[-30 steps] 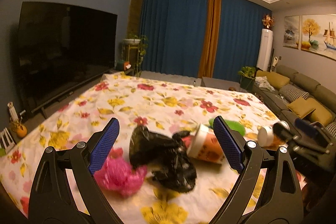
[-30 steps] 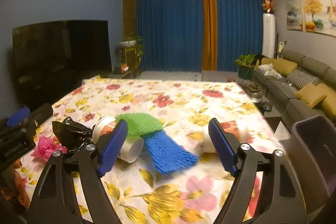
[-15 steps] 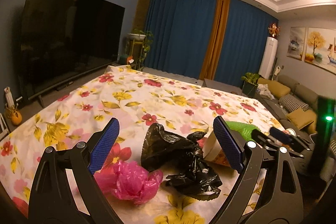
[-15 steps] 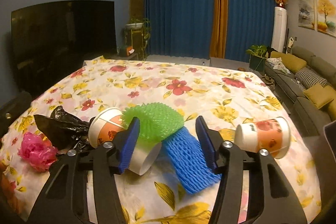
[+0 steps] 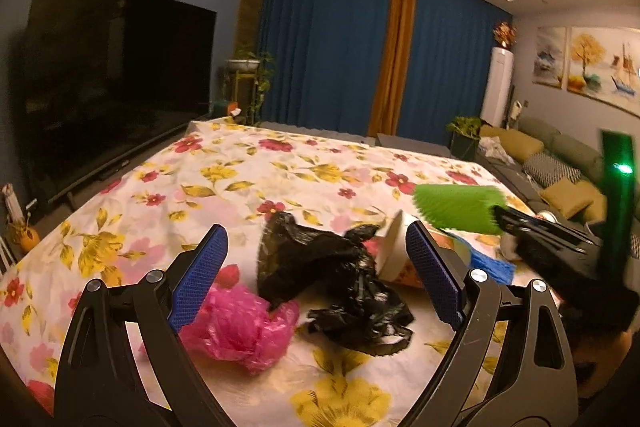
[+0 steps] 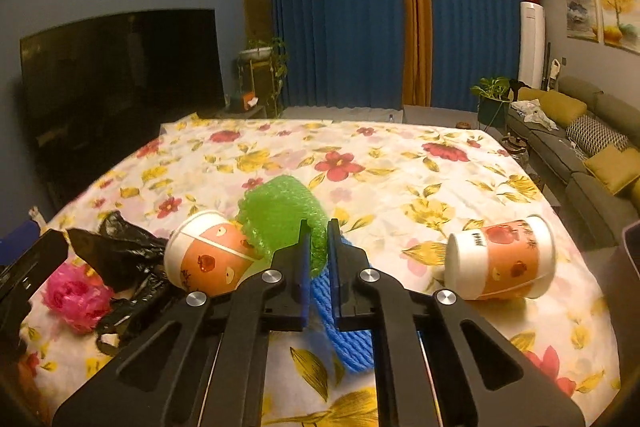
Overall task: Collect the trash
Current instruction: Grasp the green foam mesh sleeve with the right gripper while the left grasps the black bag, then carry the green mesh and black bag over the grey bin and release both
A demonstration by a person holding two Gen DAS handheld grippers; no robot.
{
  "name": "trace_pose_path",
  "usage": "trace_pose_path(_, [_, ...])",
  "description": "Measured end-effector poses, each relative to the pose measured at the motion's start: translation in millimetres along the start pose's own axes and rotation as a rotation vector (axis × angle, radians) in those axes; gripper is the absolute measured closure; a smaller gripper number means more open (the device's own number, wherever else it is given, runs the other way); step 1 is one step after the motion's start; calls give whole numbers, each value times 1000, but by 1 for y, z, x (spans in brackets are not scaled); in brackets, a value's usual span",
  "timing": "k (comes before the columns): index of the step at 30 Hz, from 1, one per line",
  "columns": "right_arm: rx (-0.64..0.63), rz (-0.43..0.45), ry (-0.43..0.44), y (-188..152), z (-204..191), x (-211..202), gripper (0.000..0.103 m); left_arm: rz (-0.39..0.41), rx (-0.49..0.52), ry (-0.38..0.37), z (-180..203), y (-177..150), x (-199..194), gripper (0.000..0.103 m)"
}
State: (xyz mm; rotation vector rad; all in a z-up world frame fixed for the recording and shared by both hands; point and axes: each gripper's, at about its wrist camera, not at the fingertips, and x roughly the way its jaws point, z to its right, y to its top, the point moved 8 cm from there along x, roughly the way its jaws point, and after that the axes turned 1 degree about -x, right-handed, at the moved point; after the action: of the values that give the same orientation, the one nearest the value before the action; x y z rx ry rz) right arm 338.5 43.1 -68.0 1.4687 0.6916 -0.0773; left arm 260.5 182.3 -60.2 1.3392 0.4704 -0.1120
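Right fingers (image 6: 318, 247) just closed pinching green foam net (image 6: 280, 211), left fingers (image 5: 316, 271) spread, two cups (image 6: 208, 259).

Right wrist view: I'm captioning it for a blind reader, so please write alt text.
The right gripper has just closed on a green foam net sleeve above a blue foam net sleeve on a floral tablecloth, between two orange paper cups lying on their sides.

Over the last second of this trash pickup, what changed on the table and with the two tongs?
The right tongs moved in on the green foam net and have just been closing; their jaws now pinch its near edge, and in the left view it looks lifted. The left tongs remain open over the black bag. The pink bag, blue foam net and both paper cups lie as before.
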Motion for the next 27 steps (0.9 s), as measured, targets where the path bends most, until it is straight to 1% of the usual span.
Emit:
trace_pose_path(3, [14,33,7,4,4,-16,95,-5,-25,8,-9,0,1,16])
trace_pose_path(7, [25,63,20,7,7,-32,95,-23,-20,18,-14,-1,10,19])
trace_pose_path(9, [25,71,25,8,6,-37,95,-51,-6,13,-13,-4,18,27])
trace_pose_path(10, [25,75,27,8,5,-39,95,-65,-1,9,-13,-5,22,29])
trace_pose_path(12, [17,82,30,8,4,-43,95,-96,0,-11,-12,-9,29,40])
trace_pose_path(13, [15,86,29,8,4,-45,95,-107,-2,-26,-12,-10,31,43])
trace_pose_path(15, [15,88,31,8,3,-46,95,-115,-3,-44,-11,-11,32,56])
trace_pose_path(16, [17,88,31,8,3,-46,95,-118,-4,-53,-10,-12,32,60])
trace_pose_path(18, [21,87,32,7,4,-47,95,-133,-2,-76,-7,-14,33,77])
trace_pose_path(19, [21,86,32,7,4,-47,95,-139,0,-83,-5,-15,34,81])
trace_pose_path(21, [19,83,31,7,4,-46,95,-145,7,-92,-2,-16,35,97])
trace_pose_path(23, [18,82,31,7,4,-46,95,-149,11,-101,0,-18,35,103])
trace_pose_path(27, [17,89,30,8,4,-48,95,-121,29,-103,6,-16,27,103])
